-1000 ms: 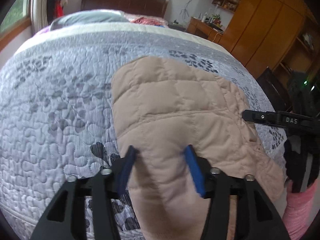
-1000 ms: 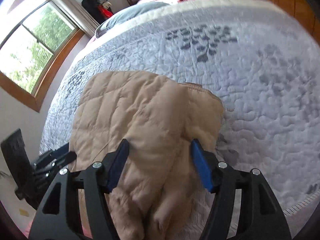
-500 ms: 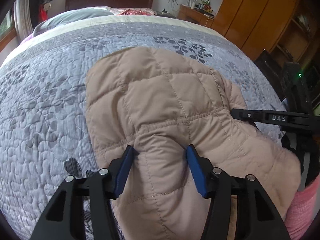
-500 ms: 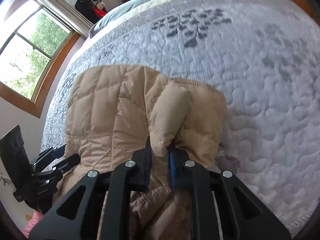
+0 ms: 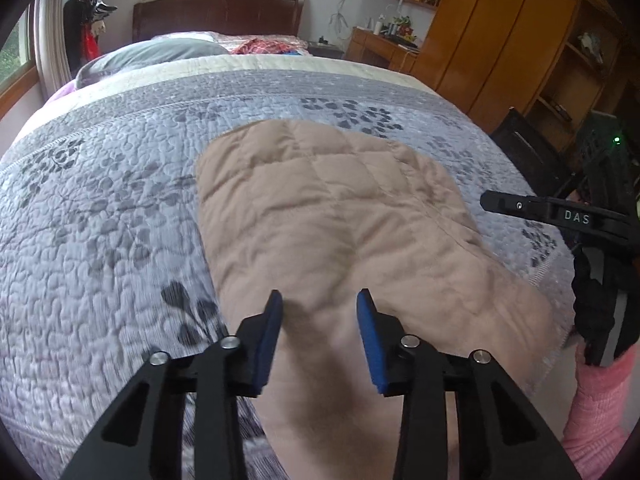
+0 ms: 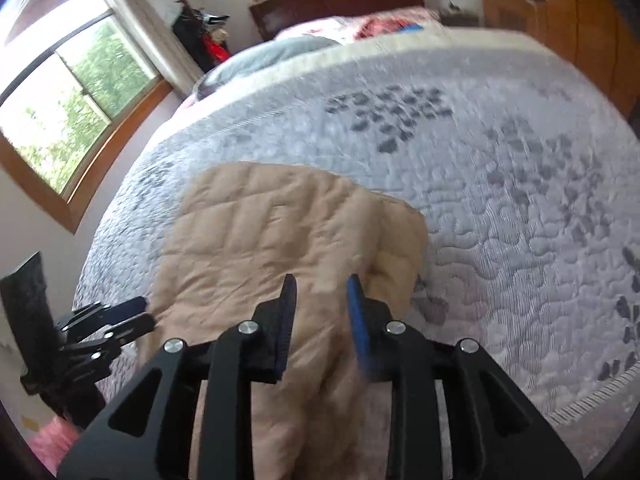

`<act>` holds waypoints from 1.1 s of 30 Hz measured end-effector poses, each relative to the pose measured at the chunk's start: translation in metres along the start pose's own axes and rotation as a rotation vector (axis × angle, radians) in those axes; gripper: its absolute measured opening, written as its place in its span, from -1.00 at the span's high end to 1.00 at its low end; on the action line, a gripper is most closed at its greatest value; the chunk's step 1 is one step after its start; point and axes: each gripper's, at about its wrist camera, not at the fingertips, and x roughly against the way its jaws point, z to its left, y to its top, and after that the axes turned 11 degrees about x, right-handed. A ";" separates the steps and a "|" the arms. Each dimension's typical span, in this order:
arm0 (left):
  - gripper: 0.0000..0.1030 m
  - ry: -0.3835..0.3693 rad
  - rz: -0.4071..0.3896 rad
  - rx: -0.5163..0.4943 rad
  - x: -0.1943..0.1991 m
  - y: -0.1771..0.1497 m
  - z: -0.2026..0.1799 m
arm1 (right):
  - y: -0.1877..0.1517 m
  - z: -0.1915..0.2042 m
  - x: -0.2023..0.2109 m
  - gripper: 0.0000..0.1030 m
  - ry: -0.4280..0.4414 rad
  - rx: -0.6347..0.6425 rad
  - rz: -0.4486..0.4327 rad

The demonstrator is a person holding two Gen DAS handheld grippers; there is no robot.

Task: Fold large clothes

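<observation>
Beige quilted jacket [image 5: 332,216] lying on the grey patterned bedspread [image 5: 100,240] of a bed, seen along both tools. The left gripper [image 5: 319,304] hangs over the near part of the garment with its blue pads [image 5: 268,344] apart; its jaws have just been closing, and padded cloth bulges up between them, though blur makes it uncertain whether the pads press on it. The right gripper [image 6: 320,292] is also over the near part, toward the jacket's right edge, with a narrow gap between its pads; its jaws have just been opening, and cloth lies below and between them, apparently not pinched. Ahead of the grippers the jacket forms a compact, roughly rectangular bundle, its far edge rounded and a padded roll [image 6: 396,248] lying along the right side, which suggests the sleeves or sides are already turned in. The near portion looks loose and uneven, so a lengthwise fold and final smoothing probably remain.
</observation>
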 end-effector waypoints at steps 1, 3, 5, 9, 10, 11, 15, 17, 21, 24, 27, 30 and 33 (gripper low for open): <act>0.28 -0.014 -0.002 -0.008 0.005 -0.005 -0.003 | -0.003 0.008 0.004 0.49 0.002 0.026 0.000; 0.28 -0.032 -0.006 -0.025 0.015 -0.014 -0.010 | -0.011 0.029 0.009 0.47 0.017 0.086 0.011; 0.29 -0.048 -0.004 -0.035 0.020 -0.022 -0.014 | -0.021 0.043 0.013 0.46 0.026 0.117 0.022; 0.37 -0.061 0.005 -0.045 0.026 -0.037 -0.016 | -0.037 0.056 0.015 0.46 0.030 0.151 0.034; 0.37 -0.055 0.005 -0.052 0.026 -0.039 -0.017 | -0.042 0.058 0.016 0.46 0.026 0.152 0.037; 0.37 -0.046 0.005 -0.058 0.025 -0.041 -0.016 | -0.046 0.059 0.015 0.46 0.019 0.152 0.044; 0.45 -0.004 0.029 -0.076 0.010 -0.049 -0.013 | -0.063 0.051 0.002 0.50 0.023 0.123 0.084; 0.46 -0.008 0.039 -0.077 0.005 -0.053 -0.011 | -0.071 0.045 -0.009 0.50 0.034 0.104 0.106; 0.57 -0.009 0.054 -0.066 -0.006 -0.055 -0.004 | -0.086 0.040 -0.030 0.50 0.044 0.092 0.117; 0.65 -0.017 0.063 -0.044 -0.010 -0.055 0.003 | -0.090 0.041 -0.033 0.51 0.036 0.084 0.102; 0.68 -0.012 0.058 -0.048 -0.013 -0.057 0.004 | -0.093 0.043 -0.036 0.51 0.017 0.095 0.087; 0.69 -0.008 0.049 -0.053 -0.014 -0.059 0.004 | -0.094 0.044 -0.037 0.51 0.009 0.095 0.081; 0.69 -0.010 0.040 -0.055 -0.016 -0.062 0.004 | -0.096 0.045 -0.038 0.51 0.007 0.096 0.075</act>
